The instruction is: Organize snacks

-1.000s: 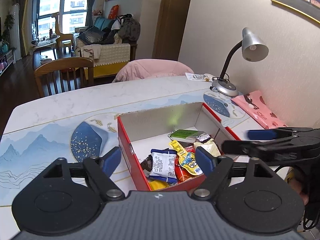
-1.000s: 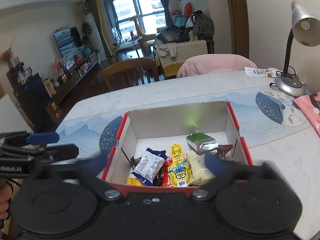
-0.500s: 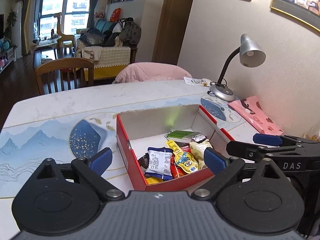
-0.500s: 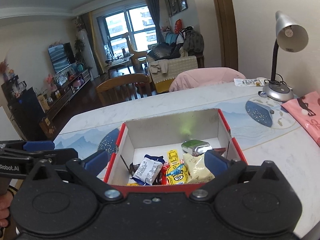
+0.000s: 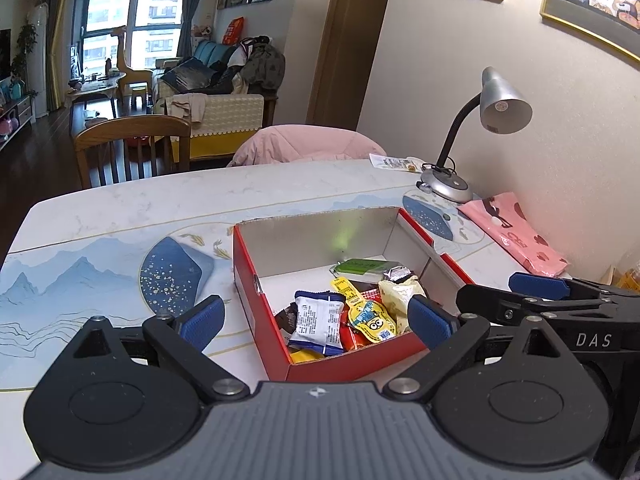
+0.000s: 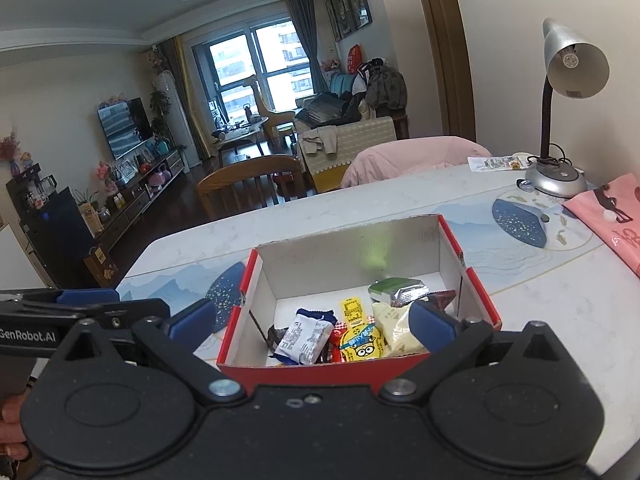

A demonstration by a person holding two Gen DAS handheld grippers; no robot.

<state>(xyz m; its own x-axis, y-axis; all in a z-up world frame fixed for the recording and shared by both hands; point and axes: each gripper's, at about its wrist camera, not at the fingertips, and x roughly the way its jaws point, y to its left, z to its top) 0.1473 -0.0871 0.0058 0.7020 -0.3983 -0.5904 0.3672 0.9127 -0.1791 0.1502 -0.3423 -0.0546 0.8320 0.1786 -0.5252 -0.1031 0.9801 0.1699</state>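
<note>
A red cardboard box with a white inside stands on the marble table and holds several wrapped snacks: a white-and-blue packet, a yellow Minions pouch, a green bar and a cream packet. My left gripper is open and empty, held back above the box's near edge. My right gripper is open and empty, also in front of the box. Each gripper shows at the edge of the other's view.
A silver desk lamp stands at the table's far right. A pink printed bag lies by the wall. A wooden chair and a pink-draped chair stand behind the table.
Both grippers have drawn back and risen from the box, so it looks smaller and lower. Both stay open. The snacks have not moved.
</note>
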